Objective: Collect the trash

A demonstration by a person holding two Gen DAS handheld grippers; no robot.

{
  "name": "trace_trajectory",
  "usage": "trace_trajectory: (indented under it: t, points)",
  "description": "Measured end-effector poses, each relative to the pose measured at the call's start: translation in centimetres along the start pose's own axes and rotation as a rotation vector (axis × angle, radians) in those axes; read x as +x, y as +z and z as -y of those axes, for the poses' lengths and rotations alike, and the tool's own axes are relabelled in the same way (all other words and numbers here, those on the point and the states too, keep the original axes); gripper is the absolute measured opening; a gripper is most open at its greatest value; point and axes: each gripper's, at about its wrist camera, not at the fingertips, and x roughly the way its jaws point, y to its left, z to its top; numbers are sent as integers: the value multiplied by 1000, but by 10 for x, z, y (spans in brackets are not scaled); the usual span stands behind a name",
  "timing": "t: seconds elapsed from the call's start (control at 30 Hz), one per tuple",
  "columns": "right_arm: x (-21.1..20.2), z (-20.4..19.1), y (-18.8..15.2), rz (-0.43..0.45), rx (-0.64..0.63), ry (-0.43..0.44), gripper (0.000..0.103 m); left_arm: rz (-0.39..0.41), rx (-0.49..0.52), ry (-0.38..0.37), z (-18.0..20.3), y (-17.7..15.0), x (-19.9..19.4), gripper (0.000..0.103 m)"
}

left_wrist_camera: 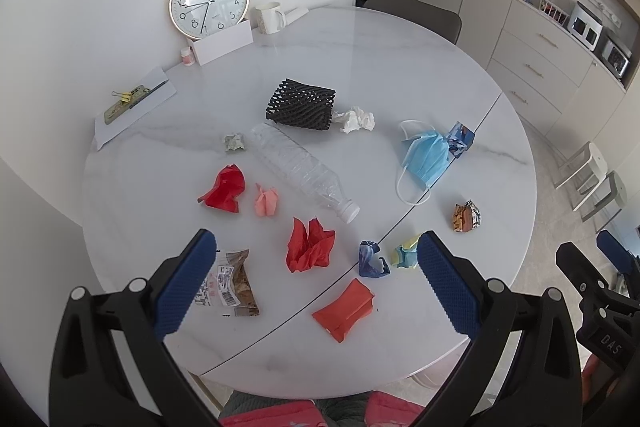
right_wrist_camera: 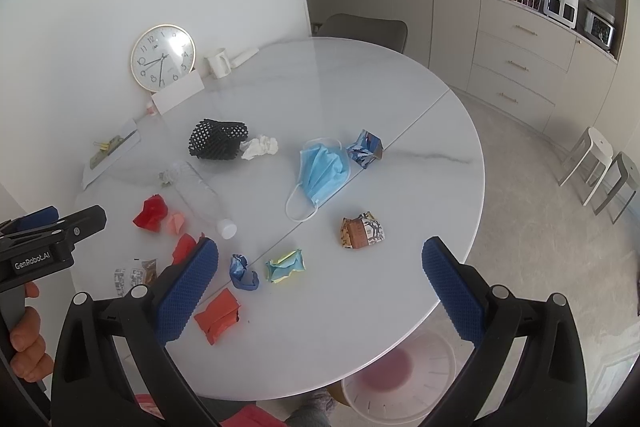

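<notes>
Trash is scattered over a round white table (left_wrist_camera: 400, 67). An empty clear bottle (left_wrist_camera: 304, 171) lies at the middle, a black foam net (left_wrist_camera: 302, 103) and a white tissue wad (left_wrist_camera: 356, 119) behind it. A blue face mask (left_wrist_camera: 426, 155) lies to the right. Red crumpled papers (left_wrist_camera: 310, 245), a red packet (left_wrist_camera: 345, 309), a snack wrapper (left_wrist_camera: 232, 283) and a blue scrap (left_wrist_camera: 371, 259) lie near the front edge. My left gripper (left_wrist_camera: 316, 281) hovers open above these. My right gripper (right_wrist_camera: 320, 287) hangs open over the front right, above a yellow-blue wrapper (right_wrist_camera: 285, 265) and a brown wrapper (right_wrist_camera: 362, 230).
A wall clock (left_wrist_camera: 209, 1), a white box (left_wrist_camera: 224, 43), a mug (left_wrist_camera: 269, 17) and papers with a clip (left_wrist_camera: 132, 103) stand at the table's back left. A translucent bin (right_wrist_camera: 400, 375) sits on the floor under the right front edge. Stools (right_wrist_camera: 600, 167) and cabinets are at the right.
</notes>
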Motion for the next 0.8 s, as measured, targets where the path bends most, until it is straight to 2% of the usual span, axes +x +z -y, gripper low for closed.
trace_trajectory:
  t: [0.8]
  points:
    - [6, -5, 2, -19, -10, 0, 101, -9, -10, -2, -4, 1, 4, 97]
